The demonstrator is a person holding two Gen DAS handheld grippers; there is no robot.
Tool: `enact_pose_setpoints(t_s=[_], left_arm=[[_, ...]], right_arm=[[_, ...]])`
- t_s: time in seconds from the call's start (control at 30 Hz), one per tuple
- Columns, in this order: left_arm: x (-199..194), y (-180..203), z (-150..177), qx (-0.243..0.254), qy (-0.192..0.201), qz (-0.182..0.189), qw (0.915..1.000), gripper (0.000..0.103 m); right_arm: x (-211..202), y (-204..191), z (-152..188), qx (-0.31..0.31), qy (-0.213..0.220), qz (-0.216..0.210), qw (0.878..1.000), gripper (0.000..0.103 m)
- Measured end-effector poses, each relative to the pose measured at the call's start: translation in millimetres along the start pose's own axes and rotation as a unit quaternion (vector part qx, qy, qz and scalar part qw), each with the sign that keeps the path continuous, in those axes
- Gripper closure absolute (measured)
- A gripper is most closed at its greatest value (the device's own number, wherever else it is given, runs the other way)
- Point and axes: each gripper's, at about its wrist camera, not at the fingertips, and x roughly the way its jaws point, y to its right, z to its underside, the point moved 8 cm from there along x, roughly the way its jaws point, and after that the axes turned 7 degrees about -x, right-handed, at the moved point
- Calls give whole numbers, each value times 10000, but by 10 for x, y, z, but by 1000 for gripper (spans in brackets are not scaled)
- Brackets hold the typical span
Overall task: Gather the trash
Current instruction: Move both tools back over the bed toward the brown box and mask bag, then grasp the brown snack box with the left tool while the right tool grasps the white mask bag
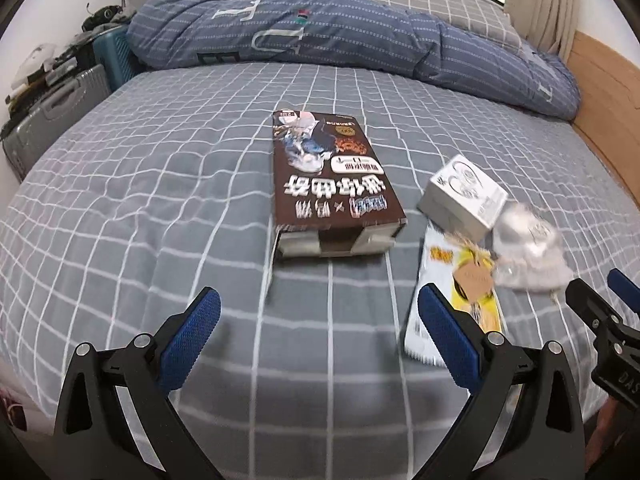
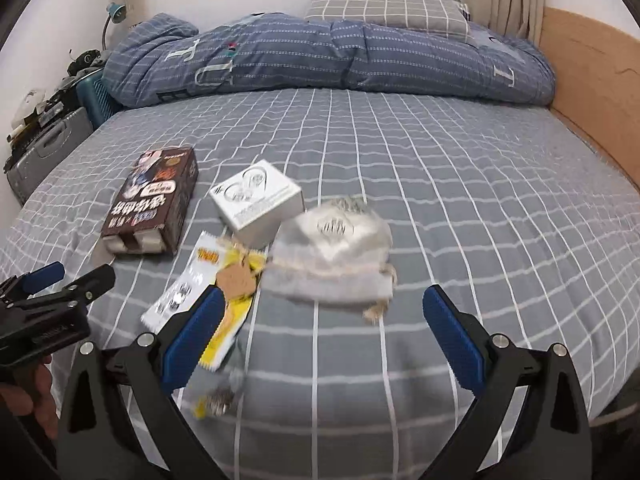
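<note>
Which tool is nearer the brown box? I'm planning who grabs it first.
Left. The left tool points straight at the brown box, a short way ahead of its open fingers. The right tool faces the clear plastic bag; there the box lies off to its left.

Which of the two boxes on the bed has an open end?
The brown box, long and flat, its near end flaps open. The white box beside it is closed.
</note>
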Motion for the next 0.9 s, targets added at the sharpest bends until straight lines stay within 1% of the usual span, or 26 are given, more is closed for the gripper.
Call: enact_pose_setpoints(t_s=[0.07,0.13,0.3,0.43,0.67,0.8,0.9], left_arm=[[95,43,-76,-67,-5,40,10000,6],[167,78,-132,-77,-12,39,10000,6],[394,125,-229,-35,-46,-100,9999,6],[479,149,-285,-90,-47,-116,9999,6],[613,244,-359,2,36,-226,9997,5],[660,290,-387,-64,48,-240,9997,6],[672,372,-371,71,36,-325,9994,6]], right_arm=[[109,35,-45,-31,-74,93,9999,8],[206,63,-69,38,-128,90,9999,8],[389,122,-113,42,-215,125,9997,8],[511,123,-142,49,-307,-9,9995,8],[687,178,-212,89,-387,-9,9992,8],[803,195,-187,121,-522,-51,9985,14],[891,193,-149,154,-662,-93,9976,21]])
